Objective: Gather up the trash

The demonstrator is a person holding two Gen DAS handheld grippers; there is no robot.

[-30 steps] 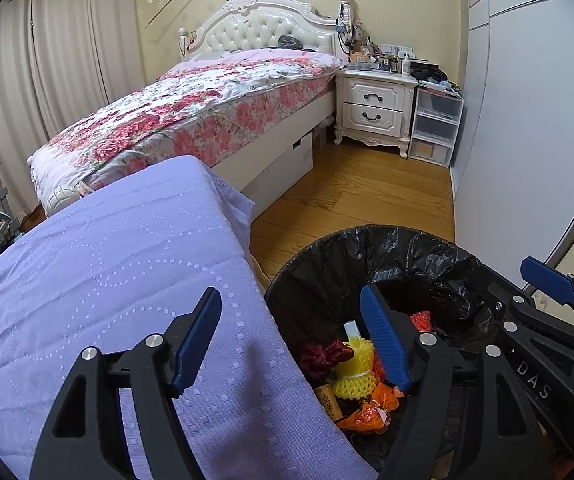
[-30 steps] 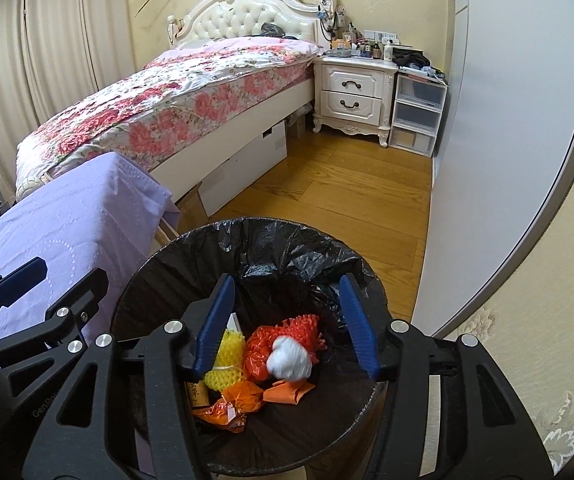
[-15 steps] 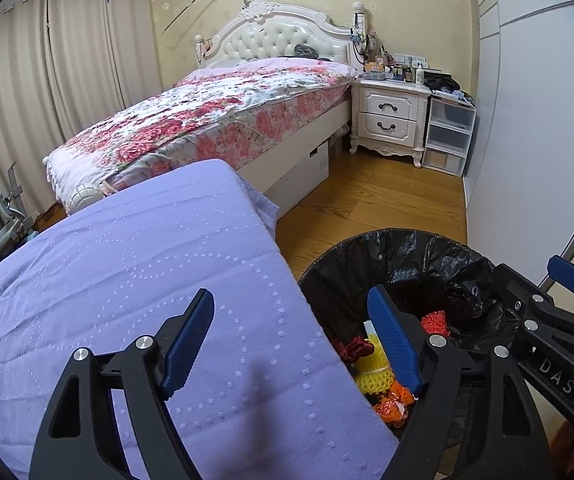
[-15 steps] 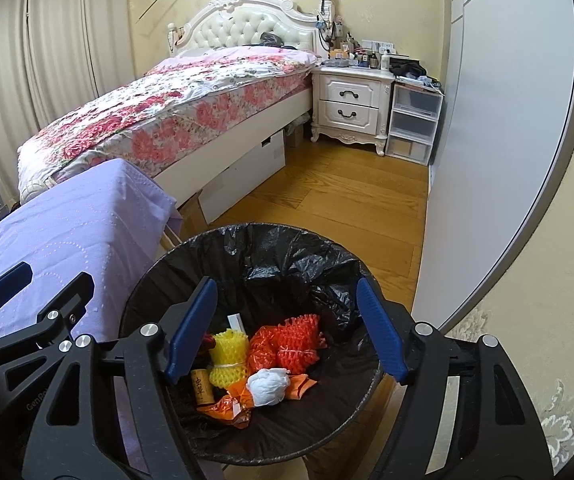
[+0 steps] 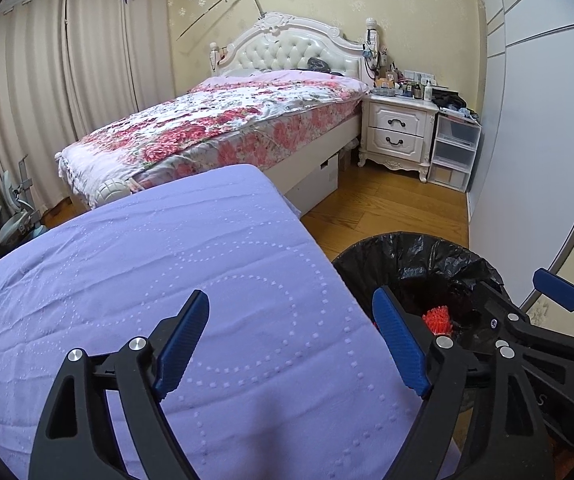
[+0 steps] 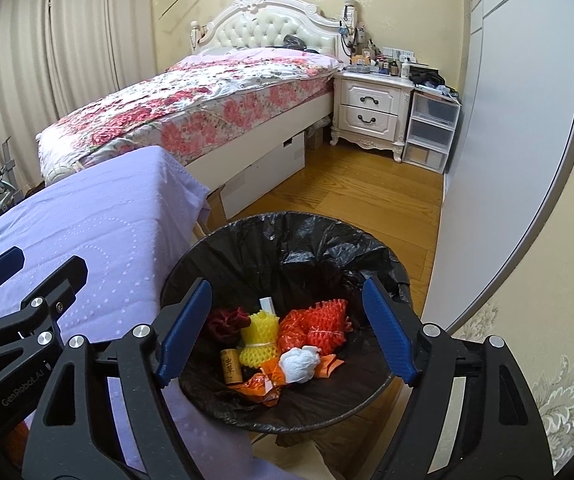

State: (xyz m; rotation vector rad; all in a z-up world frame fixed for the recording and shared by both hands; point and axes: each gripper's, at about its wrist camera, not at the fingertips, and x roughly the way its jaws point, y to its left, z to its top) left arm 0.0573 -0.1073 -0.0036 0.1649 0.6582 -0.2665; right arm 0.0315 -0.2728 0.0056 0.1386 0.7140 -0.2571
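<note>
progress: late, trash point(image 6: 283, 340) lies in bin point(image 6: 287, 236) below and between right gripper point(image 6: 287, 328) fingers | right: spread, empty | left gripper point(image 5: 295, 344): spread, empty, over purple cloth point(image 5: 135, 280) | remaining: no trash seen on cloth

Our left gripper point(image 5: 291, 344) fills the lower middle of its view, blue fingers point(image 5: 183, 338) spread wide and holding nothing. Our right gripper point(image 6: 285, 336) sits low in its own frame, jaws equally wide and empty, and its arm shows at the lower right of the left view.
</note>
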